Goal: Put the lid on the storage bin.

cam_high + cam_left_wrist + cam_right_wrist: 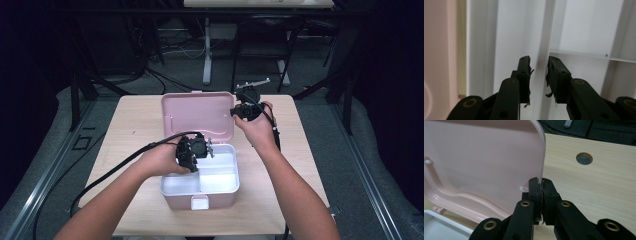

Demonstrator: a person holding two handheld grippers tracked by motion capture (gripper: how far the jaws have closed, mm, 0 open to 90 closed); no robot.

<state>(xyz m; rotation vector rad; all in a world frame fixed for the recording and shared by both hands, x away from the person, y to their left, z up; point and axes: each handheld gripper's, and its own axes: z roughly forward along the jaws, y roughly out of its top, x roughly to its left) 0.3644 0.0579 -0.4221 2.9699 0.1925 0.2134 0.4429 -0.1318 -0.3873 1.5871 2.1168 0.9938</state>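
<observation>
Pink box (pixel 199 200) standing open near the front middle of the wooden counter (pixel 135 125), latch tab toward the person, white tray (pixel 220 172) inside split by thin walls into compartments.

At left: left claw (pixel 197 150) lowered into the back left of the tray, held by a hand with a black cable trailing off the near edge. Fingertips hidden from above by the claw's own body. Seen from the left gripper view: jaws spread apart, straddling a white divider wall (pixel 544 50) that runs between the pads; touching or not, impossible to tell. Pad rubber (pixel 551 75) frayed and torn at the edges. Tray floor pale and featureless, compartment depth hard to judge. Blurred pink strip at the far left edge, probably the box wall.

In the middle: pink lid (pixel 197 116) tilted up and back behind the tray.

At right: right claw (pixel 239 112) at the lid's right edge, partly covered by the hand. Seen from the right gripper view: jaws pressed together, pinching the lid's rim (pixel 541 165). Round grommet hole (pixel 584 158) in the counter beyond.
</observation>
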